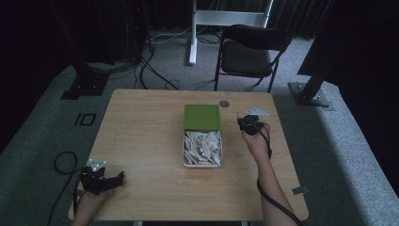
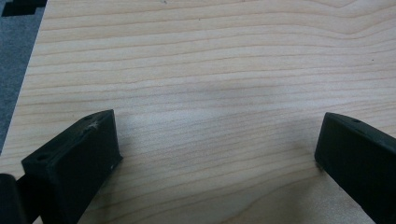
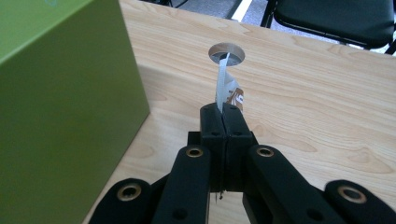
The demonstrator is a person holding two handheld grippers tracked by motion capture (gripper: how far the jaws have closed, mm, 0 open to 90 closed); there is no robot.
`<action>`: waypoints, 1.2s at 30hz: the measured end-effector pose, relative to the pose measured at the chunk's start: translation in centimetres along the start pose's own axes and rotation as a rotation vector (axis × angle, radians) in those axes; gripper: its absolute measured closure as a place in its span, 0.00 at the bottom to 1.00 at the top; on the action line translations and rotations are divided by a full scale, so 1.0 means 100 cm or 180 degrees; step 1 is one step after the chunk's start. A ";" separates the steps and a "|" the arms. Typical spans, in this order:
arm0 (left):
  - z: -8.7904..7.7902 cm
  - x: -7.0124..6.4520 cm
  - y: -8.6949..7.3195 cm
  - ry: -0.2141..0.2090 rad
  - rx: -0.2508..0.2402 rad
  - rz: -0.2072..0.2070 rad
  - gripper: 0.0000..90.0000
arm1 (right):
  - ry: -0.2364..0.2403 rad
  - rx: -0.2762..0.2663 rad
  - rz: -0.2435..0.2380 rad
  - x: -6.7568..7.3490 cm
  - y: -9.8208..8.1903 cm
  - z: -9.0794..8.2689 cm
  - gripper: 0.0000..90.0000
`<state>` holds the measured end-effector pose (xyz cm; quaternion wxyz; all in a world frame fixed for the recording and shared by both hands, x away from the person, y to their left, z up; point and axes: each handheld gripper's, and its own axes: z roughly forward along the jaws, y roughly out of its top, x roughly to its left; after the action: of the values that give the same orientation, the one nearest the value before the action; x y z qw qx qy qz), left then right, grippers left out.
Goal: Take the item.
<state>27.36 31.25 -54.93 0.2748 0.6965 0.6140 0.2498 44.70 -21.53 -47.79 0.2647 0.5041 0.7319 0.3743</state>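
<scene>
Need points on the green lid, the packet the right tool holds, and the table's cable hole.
green lid (image 1: 202, 117): high view, middle of its top face.
packet (image 3: 222, 83): right gripper view, thin white edge above the jaws.
cable hole (image 3: 227, 53): right gripper view, its grey centre.

Pale wood-grain tabletop (image 2: 210, 70), left gripper (image 2: 217, 149) low over it (black jaws spread wide, nothing between), grey carpet strip (image 2: 14, 70) at left edge.
</scene>
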 end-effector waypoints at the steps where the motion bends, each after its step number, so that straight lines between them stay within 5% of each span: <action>1: 0.000 0.000 0.000 0.0000 0.0000 0.0000 0.01 | 0.0000 0.0000 0.0000 0.000 0.000 0.000 1.00; 20: 0.000 0.000 0.000 0.0001 -0.0001 -0.0002 0.01 | -0.0194 0.0376 0.0052 0.006 -0.018 0.051 1.00; 36: 0.000 0.000 0.000 0.0000 -0.0002 -0.0002 0.01 | 0.0063 0.0471 0.0101 0.020 -0.028 0.061 0.92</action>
<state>27.36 31.25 -54.94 0.2751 0.6962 0.6141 0.2499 47.12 -18.55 -53.65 0.2135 0.5301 0.7521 0.3283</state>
